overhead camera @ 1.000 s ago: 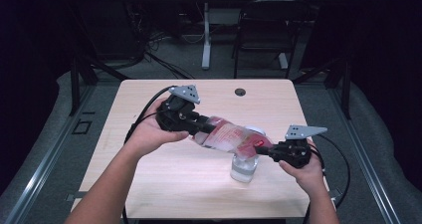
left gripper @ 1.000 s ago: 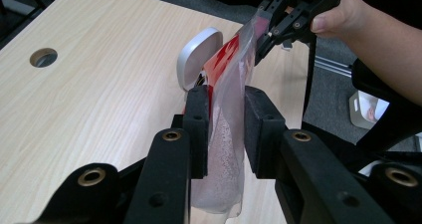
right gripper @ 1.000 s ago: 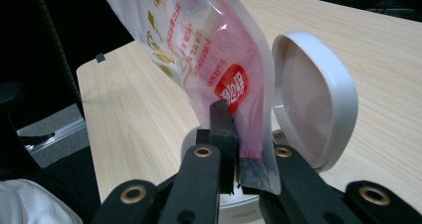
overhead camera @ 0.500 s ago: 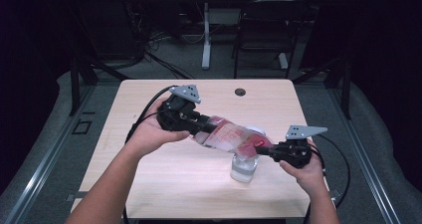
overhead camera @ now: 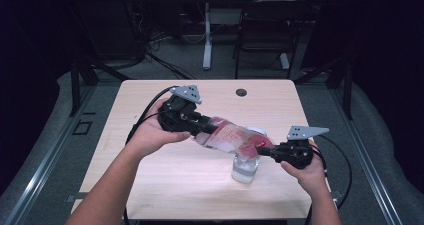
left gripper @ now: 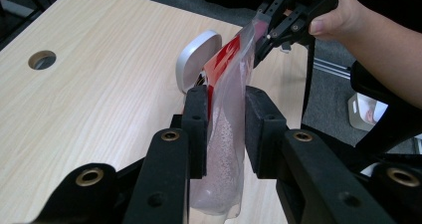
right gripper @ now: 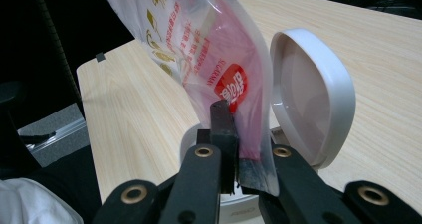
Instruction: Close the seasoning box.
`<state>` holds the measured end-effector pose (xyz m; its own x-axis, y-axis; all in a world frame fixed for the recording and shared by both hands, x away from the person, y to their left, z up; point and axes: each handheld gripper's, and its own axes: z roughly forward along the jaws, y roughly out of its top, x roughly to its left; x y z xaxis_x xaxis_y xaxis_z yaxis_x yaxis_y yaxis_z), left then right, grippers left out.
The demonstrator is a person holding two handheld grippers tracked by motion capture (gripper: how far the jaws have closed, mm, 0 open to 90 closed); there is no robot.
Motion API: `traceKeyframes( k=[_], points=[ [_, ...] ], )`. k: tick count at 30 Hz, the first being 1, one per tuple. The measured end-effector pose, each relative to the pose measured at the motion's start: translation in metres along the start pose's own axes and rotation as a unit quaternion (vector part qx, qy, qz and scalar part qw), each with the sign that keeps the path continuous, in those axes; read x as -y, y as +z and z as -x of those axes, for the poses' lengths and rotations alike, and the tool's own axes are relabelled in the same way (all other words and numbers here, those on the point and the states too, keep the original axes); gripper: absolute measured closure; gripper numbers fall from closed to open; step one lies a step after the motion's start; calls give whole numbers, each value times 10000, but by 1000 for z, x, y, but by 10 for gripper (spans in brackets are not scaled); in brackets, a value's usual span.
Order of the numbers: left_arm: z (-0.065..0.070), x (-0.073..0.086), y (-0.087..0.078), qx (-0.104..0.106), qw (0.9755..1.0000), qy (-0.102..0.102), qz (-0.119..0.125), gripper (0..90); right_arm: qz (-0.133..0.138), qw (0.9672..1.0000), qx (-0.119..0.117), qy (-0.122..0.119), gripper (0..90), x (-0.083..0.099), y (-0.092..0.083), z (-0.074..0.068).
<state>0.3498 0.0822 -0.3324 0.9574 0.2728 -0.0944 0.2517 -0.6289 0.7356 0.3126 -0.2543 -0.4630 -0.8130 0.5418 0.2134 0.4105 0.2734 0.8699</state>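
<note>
A clear plastic bag [overhead camera: 229,136] with red print and white grains is held slanted above the table, its lower end down at the right. My left gripper [overhead camera: 201,130] is shut on the bag's raised end, and its pads [left gripper: 195,119] press both sides of the bag [left gripper: 224,134]. My right gripper [overhead camera: 266,150] is shut on the lower, narrow end of the bag [right gripper: 199,45], just over a clear jar [overhead camera: 245,169]. The jar's white hinged lid [right gripper: 308,94] stands open behind the bag. In the left gripper view the right gripper [left gripper: 263,32] pinches the far end.
The light wooden table [overhead camera: 150,185] has a round cable hole [overhead camera: 241,92] near its far edge. Black cables trail from both grippers across the tabletop. A chair and desk legs stand on the floor beyond the table.
</note>
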Motion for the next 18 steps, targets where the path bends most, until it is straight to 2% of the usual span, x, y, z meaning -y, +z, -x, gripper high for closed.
traceKeyframes(
  k=[18],
  points=[
    [0,0,0,-4,10000,6,9,737,-3,10000,6,-3,886,0,0,0]
  ],
)
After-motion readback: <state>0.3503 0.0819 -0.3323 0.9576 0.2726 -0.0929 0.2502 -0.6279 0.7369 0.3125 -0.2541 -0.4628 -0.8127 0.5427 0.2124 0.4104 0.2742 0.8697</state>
